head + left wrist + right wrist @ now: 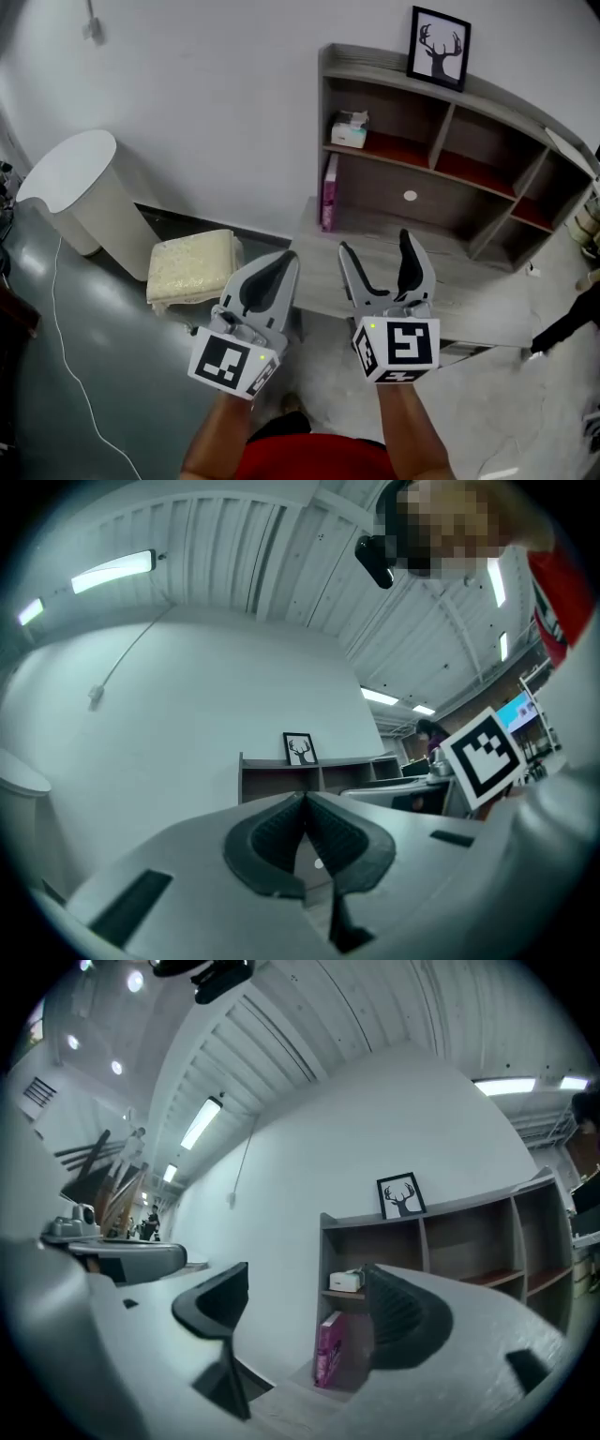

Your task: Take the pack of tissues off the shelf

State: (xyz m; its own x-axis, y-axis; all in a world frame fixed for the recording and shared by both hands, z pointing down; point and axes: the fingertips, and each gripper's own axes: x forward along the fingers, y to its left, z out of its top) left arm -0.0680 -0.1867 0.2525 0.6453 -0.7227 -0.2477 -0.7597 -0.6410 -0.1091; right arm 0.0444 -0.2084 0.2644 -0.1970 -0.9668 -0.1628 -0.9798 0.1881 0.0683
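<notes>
I am holding my right hand-held gripper (375, 242) with its jaws wide apart and empty, and my left hand-held gripper (280, 270) closed on nothing. The white-and-green pack of tissues (349, 130) is sitting in the upper left compartment of the grey wooden shelf (325, 103), well apart from both.

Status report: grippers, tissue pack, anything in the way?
Left hand-held gripper shut, empty. Right hand-held gripper open, empty. Pack of tissues untouched, upper-left compartment of shelf. Nothing blocks it; pink book stands below.

readable text: none | pack of tissues (349, 130): print too small | pink item (329, 192): print too small
</notes>
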